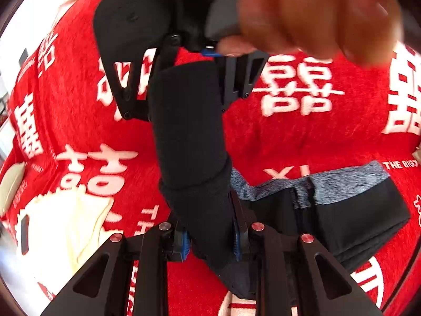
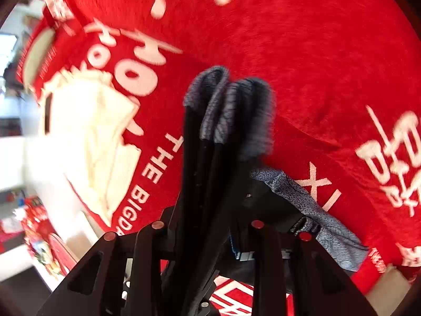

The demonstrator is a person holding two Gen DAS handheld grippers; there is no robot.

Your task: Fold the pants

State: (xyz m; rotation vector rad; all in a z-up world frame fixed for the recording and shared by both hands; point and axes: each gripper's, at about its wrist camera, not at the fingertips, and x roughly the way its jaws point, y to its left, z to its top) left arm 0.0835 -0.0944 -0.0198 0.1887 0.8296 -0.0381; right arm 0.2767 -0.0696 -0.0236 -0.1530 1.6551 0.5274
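Both claws pinching black pants [image 1: 189, 137] off the red blanket [image 1: 302, 137]: left claw [image 1: 210, 245] and right claw [image 2: 210, 237] clamped on bunched fabric, likely lifting to double it over.
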